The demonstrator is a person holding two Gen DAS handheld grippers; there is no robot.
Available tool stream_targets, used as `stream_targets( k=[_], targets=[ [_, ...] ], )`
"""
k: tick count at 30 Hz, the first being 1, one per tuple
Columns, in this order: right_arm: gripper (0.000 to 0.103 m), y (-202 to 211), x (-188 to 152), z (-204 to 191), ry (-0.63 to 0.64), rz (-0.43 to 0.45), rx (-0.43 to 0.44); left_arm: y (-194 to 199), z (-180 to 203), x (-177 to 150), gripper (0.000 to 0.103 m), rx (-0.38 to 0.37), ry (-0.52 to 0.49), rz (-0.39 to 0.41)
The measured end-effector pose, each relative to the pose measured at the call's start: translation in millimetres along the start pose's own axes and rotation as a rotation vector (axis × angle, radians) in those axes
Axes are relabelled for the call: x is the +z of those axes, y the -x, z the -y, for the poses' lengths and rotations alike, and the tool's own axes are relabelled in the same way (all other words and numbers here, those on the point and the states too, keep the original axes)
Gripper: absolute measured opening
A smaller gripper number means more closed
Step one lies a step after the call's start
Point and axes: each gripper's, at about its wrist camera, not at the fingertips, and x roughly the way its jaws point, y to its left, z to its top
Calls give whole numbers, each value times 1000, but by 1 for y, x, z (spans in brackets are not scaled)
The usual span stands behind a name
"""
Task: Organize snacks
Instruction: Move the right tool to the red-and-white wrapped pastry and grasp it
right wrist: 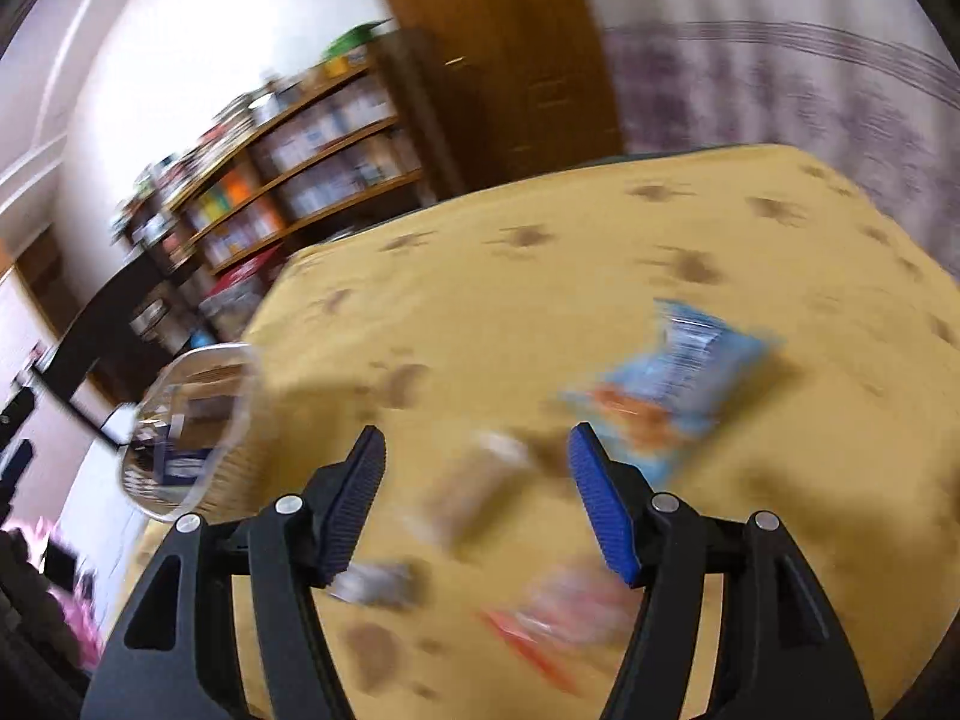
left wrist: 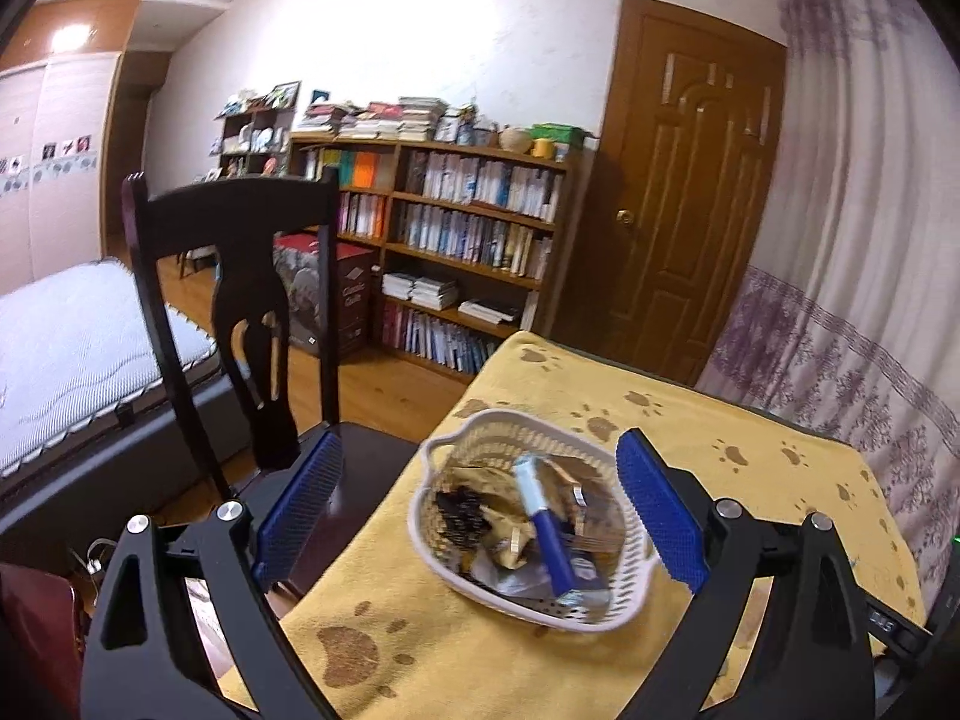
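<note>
Left wrist view is looking past the left tongs point(left wrist: 480, 516), whose blue pads are standing wide apart and gripping nothing. Between them, farther along the bench point(left wrist: 750, 420) with its yellow paw-print cloth, a white slotted basket point(left wrist: 444, 558) is sitting near the bench's left edge. Several snack packets are lying inside it, among them a blue-and-white stick packet point(left wrist: 549, 531) resting across the top and a dark crinkled wrapper point(left wrist: 462, 513) to its left. A dark wooden chair point(left wrist: 240, 300) is standing just beside the bench, with a bookshelf point(left wrist: 456, 228) and a brown door point(left wrist: 690, 192) behind.

Right wrist view is heavily blurred. The right tongs point(right wrist: 477, 501) are also spread wide and carrying nothing, hovering over the cloth. Loose snacks are lying on the cloth around them: a light-blue bag point(right wrist: 666, 390) ahead and to the right, a pale brownish packet point(right wrist: 474, 486) between the pads, a small grey packet point(right wrist: 378, 585) near the left pad, and a red-and-white packet point(right wrist: 564, 618) lower down. The basket point(right wrist: 192, 420) is showing at the left, well apart from these loose snacks.
</note>
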Motion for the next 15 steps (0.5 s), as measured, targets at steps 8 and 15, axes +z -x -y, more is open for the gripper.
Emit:
stream_targets(
  k=[8,15],
  targets=[
    [64,24,-36,51,-5,-37,-34,10,60,-18,94,-76,-155,-4],
    [64,-3,-63,48,8,-161,35,10,85,-36,94,-97,-211,-45]
  ],
)
